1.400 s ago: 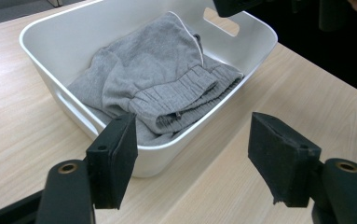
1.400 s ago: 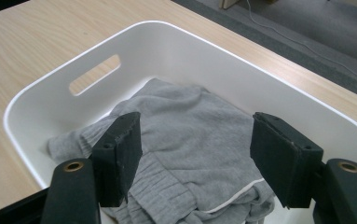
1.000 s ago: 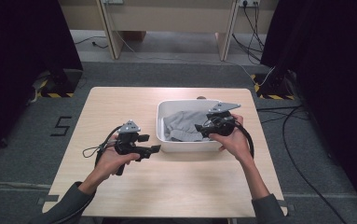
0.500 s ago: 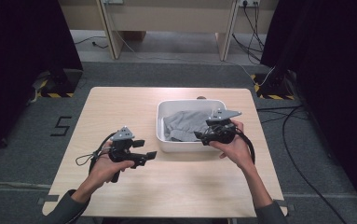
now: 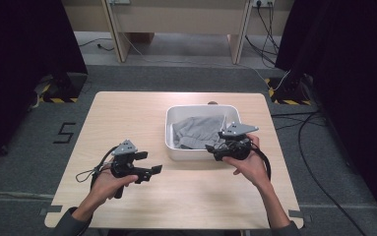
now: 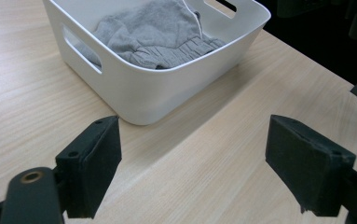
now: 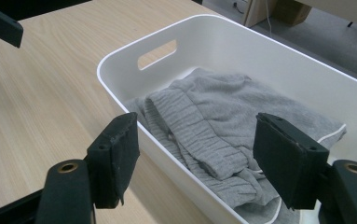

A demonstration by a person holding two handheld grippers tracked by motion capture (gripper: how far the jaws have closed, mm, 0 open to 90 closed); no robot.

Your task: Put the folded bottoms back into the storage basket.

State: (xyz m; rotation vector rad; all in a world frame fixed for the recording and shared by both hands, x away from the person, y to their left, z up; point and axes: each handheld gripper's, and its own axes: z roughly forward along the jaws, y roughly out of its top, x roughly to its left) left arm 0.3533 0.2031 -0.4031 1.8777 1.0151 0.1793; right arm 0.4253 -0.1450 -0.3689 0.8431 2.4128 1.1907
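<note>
A white plastic basin stands on the right half of the wooden table, with a crumpled grey garment lying inside it. My left gripper hovers over the table to the basin's left, near its front corner. Its jaws have just been opening and stand wide with nothing between them. In the left gripper view the gripper faces the basin's corner and the garment. My right gripper is open at the basin's front right. In the right gripper view its jaws frame the garment without touching it.
The table has bare wood left of and in front of the basin. The basin has slot handles in its end walls. Cables trail from both grippers, and dark curtains and floor cables surround the table.
Both hands have drawn back toward the table's near edge. The right gripper left the space over the basin, and the left gripper's jaws have spread wider.
</note>
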